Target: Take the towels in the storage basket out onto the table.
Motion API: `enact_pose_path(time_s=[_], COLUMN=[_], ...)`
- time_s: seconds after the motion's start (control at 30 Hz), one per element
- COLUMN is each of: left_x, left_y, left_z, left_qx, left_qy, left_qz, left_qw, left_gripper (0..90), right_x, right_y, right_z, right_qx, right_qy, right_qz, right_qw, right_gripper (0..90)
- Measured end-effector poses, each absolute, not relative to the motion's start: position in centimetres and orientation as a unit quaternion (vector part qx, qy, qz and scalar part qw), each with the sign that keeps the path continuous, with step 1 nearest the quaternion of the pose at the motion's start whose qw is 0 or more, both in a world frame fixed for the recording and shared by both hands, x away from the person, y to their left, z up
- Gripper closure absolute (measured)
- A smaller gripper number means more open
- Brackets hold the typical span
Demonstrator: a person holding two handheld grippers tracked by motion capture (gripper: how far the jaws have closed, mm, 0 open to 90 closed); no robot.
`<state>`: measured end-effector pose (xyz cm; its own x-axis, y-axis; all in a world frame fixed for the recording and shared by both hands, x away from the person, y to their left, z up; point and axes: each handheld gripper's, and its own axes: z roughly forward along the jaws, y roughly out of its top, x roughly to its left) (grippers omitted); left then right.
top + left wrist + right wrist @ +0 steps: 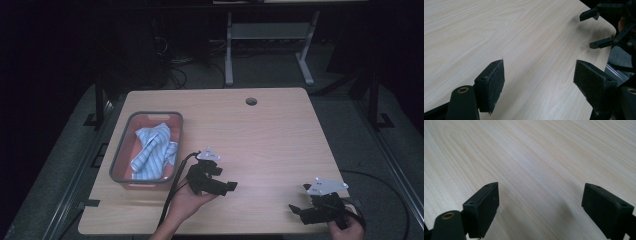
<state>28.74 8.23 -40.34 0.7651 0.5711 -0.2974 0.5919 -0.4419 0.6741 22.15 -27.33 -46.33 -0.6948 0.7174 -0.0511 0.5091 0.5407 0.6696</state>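
Plainly, both pairs of jaws stand wide apart with nothing but bare wood between them: the left gripper (539,82) shows its fuzzy pads (496,85) spread over the table (270,130), and the right gripper (540,207) likewise gapes over empty grain. From the high view, the left gripper (212,182) sits near the front middle of the table, its jaws pointing toward the person's right, while the right gripper (310,210) rests near the front right corner. The blue-and-white striped cloth (155,152) lies crumpled inside the grey-rimmed basket (120,150) at the table's left, its long run going front to back along the basket. It lies just beside the left gripper, on the side away from those jaws, and well apart from the right. So, judging by position, the left hand (187,202) is the nearer one, but it would need to turn toward the basket first.
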Motion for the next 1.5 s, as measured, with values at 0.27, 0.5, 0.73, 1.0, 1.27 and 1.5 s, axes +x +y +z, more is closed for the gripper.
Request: enact_pose_path(time_s=[0.27, 0.5, 0.73, 1.0, 1.27, 1.5], left_x=[30.1, 31.1, 32.1, 33.1, 34.1, 34.9], left_y=[8.6, 8.6, 9.1, 10.3, 12.2, 14.8], left_z=[-39.7, -38.4, -37.5, -36.2, -34.7, -34.0], left_qx=[0.855, 0.860, 0.859, 0.858, 0.849, 0.837], left_qy=[0.342, 0.337, 0.342, 0.346, 0.361, 0.385], left_qz=[-0.017, -0.009, -0.011, -0.009, -0.002, 0.010], left_qw=[0.390, 0.384, 0.381, 0.380, 0.386, 0.388], left_gripper=[23.5, 22.5, 22.4, 22.5, 23.6, 23.7], right_x=[22.2, 22.2, 22.1, 22.1, 22.1, 22.0], right_y=[-27.2, -27.2, -27.3, -27.2, -27.4, -27.3], right_z=[-46.3, -46.3, -46.1, -46.1, -46.1, -46.1], right_qx=[0.351, 0.353, 0.355, 0.354, 0.351, 0.349], right_qy=[0.862, 0.862, 0.861, 0.861, 0.862, 0.863], right_qz=[0.326, 0.325, 0.326, 0.326, 0.327, 0.326], right_qw=[0.165, 0.164, 0.165, 0.163, 0.164, 0.164], right_gripper=[13.9, 13.8, 13.9, 13.8, 13.9, 13.8])
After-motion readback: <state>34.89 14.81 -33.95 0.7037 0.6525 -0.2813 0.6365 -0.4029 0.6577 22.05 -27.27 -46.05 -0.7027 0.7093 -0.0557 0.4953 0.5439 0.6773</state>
